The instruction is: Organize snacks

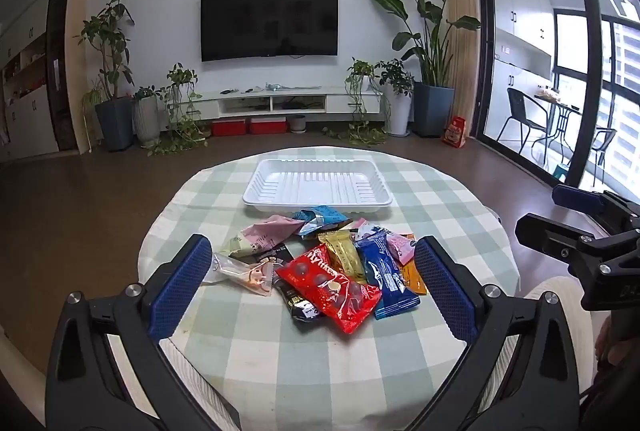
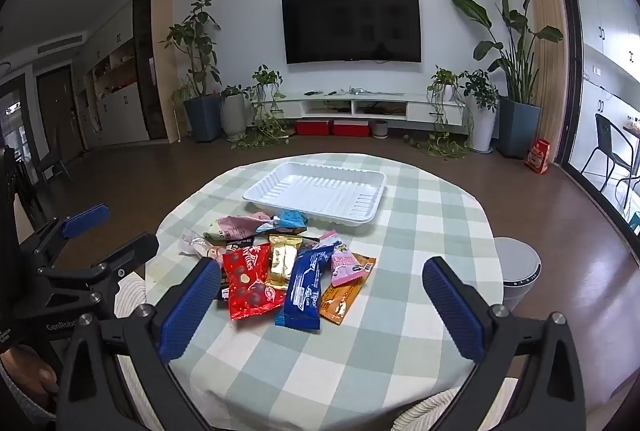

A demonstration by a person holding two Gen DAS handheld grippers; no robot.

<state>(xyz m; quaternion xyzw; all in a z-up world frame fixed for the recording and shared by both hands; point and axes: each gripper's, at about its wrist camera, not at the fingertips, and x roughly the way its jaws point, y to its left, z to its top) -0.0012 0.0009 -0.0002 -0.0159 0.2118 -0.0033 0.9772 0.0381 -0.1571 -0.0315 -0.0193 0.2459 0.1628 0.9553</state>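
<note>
A pile of snack packets lies on the checked tablecloth (image 1: 280,359): a red bag (image 1: 332,287), a blue bar (image 1: 386,273), a gold packet (image 1: 346,259), an orange one (image 1: 412,277), pink ones and a clear one (image 1: 240,273). An empty white tray (image 1: 316,185) stands just behind them. My left gripper (image 1: 316,271) is open, above the near side of the pile. My right gripper (image 2: 320,287) is open, to the right of the left one, over the pile's right side. The red bag (image 2: 248,281), blue bar (image 2: 306,287) and tray (image 2: 320,189) show in the right wrist view.
The round table (image 2: 420,271) sits in a living room with a wall TV, potted plants and a low cabinet behind. A grey round bin (image 2: 518,271) stands at the table's right edge. Glass doors are on the right.
</note>
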